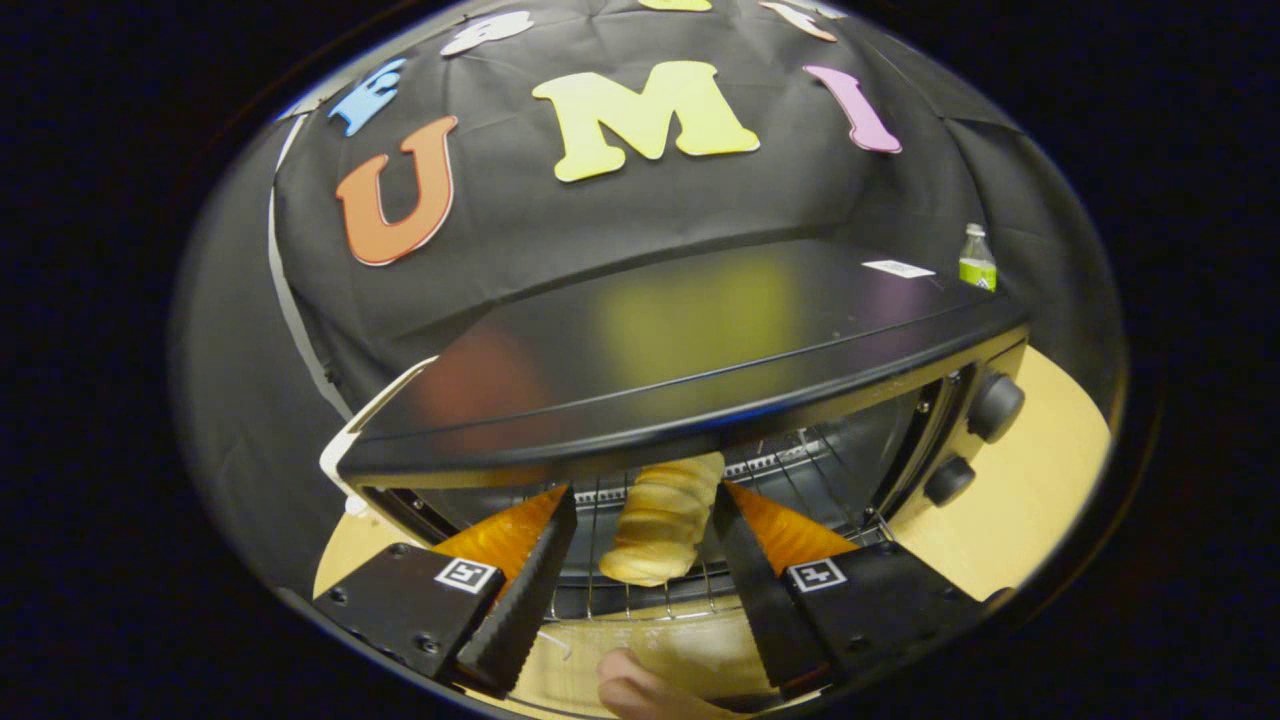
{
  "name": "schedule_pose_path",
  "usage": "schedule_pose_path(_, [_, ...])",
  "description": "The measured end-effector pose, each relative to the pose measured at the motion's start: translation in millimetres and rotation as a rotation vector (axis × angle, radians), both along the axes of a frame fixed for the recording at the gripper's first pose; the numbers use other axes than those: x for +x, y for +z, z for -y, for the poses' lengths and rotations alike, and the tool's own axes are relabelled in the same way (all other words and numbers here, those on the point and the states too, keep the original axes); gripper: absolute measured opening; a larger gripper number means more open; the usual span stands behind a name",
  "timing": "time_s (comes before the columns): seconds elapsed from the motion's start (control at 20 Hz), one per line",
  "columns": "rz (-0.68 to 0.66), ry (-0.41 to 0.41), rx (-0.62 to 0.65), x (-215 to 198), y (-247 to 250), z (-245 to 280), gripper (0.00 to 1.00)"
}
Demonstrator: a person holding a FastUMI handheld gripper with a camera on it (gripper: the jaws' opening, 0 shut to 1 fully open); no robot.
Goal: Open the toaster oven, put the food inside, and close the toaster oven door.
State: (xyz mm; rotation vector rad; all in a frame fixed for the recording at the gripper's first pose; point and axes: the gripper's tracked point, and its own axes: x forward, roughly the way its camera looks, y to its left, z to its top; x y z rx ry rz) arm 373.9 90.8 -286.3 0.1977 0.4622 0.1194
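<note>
Toaster oven [700,350]: boxy black body, glossy flat top that picks up blurred colour reflections, rounded front edge. Door is down; cavity open. Two round black knobs [975,435] stacked on the right front panel. A small white label sits on the top near its far right corner.

Food [660,520]: elongated pale golden bread roll, ridged and twisted surface, lying lengthwise on the thin wire rack [800,470] inside the cavity, near end toward the opening.

Gripper [642,520]: fingers spread wide, wedge-shaped with ribbed inner faces, tips reaching to the oven's mouth. The roll lies between them, apart from both; neither finger presses on it.

A fingertip [630,690] of a person shows just beneath the fingers, over the light wooden table [1030,500].

Beyond the oven's right corner: small clear bottle [977,258], green label, upright.
</note>
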Motion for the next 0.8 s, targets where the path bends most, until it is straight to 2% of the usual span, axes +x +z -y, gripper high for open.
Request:
schedule_pose_path(0.35, [0.039, 0.018, -0.058, -58, 16, 19, 0.91])
schedule_pose_path(0.8, [0.047, 0.035, -0.12, -131, 13, 37, 0.94])
